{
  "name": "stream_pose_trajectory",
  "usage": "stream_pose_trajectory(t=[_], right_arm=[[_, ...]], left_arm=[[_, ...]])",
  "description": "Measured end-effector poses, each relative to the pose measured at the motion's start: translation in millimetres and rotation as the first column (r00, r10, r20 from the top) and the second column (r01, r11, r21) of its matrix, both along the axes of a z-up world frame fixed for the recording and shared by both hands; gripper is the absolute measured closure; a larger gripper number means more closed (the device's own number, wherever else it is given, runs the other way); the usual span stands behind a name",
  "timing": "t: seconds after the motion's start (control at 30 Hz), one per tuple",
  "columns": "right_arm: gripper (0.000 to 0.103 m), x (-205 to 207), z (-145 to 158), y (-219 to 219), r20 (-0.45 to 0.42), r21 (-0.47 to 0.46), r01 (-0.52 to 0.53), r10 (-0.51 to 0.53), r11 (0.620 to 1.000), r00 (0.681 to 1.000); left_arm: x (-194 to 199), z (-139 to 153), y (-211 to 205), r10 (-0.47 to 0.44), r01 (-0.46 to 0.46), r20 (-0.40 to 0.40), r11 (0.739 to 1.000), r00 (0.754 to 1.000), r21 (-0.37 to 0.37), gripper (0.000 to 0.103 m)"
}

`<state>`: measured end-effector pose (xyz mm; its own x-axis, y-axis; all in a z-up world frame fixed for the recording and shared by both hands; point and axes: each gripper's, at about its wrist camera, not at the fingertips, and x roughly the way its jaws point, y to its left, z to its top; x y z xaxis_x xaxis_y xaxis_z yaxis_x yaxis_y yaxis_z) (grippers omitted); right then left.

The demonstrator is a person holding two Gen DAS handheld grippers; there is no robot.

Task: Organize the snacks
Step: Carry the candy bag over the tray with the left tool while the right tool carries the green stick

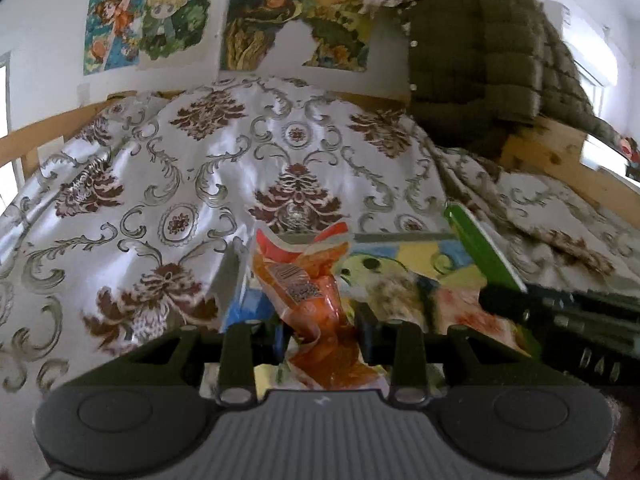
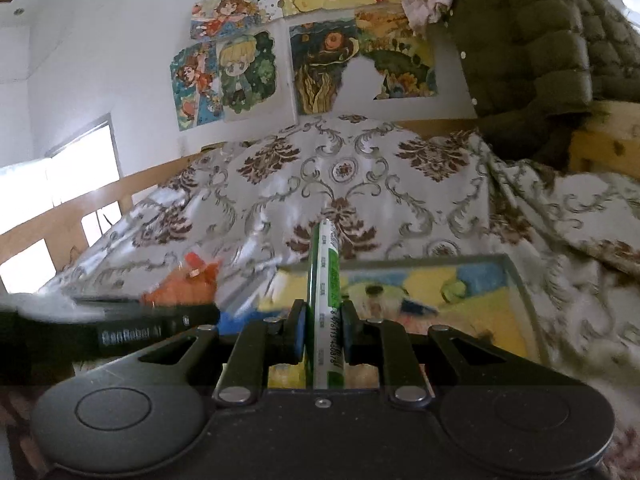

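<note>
My left gripper (image 1: 320, 332) is shut on an orange snack packet (image 1: 308, 292) and holds it above a glass-topped table (image 1: 400, 236) with a colourful bird picture under the glass. My right gripper (image 2: 323, 332) is shut on a flat green and white snack box (image 2: 325, 280), held edge-on above the same table (image 2: 480, 260). The green box also shows in the left wrist view (image 1: 480, 248) at the right, with the right gripper's black body behind it. The orange packet also shows in the right wrist view (image 2: 188, 284) at the left.
A bed with a shiny white and brown patterned cover (image 1: 200, 160) lies just beyond the table. A dark green quilted jacket (image 1: 480, 60) hangs on the wooden bed frame (image 1: 560, 148) at the right. Cartoon posters (image 1: 160, 20) cover the white wall.
</note>
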<state>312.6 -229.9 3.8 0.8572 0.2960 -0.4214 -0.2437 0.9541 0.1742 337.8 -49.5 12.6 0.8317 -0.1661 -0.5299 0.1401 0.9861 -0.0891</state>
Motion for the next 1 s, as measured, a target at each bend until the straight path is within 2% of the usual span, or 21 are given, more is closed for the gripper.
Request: stream_pose_trajectory(t=[0.17, 0.3, 0.57, 0.87, 1.0], right_arm=[[0.084, 63.7, -8.2, 11.4, -0.063, 0.065, 0.011, -0.007, 0.998, 0.998], [0.084, 94.9, -23.5, 21.8, -0.113, 0.089, 0.022, -0.012, 0.996, 0.993], [0.085, 115.9, -48.1, 42.8, -0.162, 0.052, 0.003, 0.005, 0.999, 0.987], [0.085, 137.5, -49.0, 51.9, -0.192, 0.024, -0.024, 0.028, 0.999, 0.981], [0.085, 151.2, -47.5, 49.9, -0.219, 0.016, -0.002, 0.005, 1.000, 0.976]], left_arm=[[42.6, -22.5, 17.5, 0.032, -0.035, -0.060, 0.999, 0.998, -0.037, 0.066], [63.5, -39.2, 27.8, 0.051, -0.055, -0.092, 0.997, 0.994, -0.044, 0.066], [78.7, -58.1, 33.6, 0.045, -0.050, -0.131, 0.998, 0.990, -0.032, 0.066], [96.2, -58.7, 41.7, 0.011, -0.013, -0.161, 1.000, 0.987, -0.011, 0.066], [110.5, -61.2, 42.1, -0.025, 0.025, -0.206, 1.000, 0.978, -0.002, 0.066]])
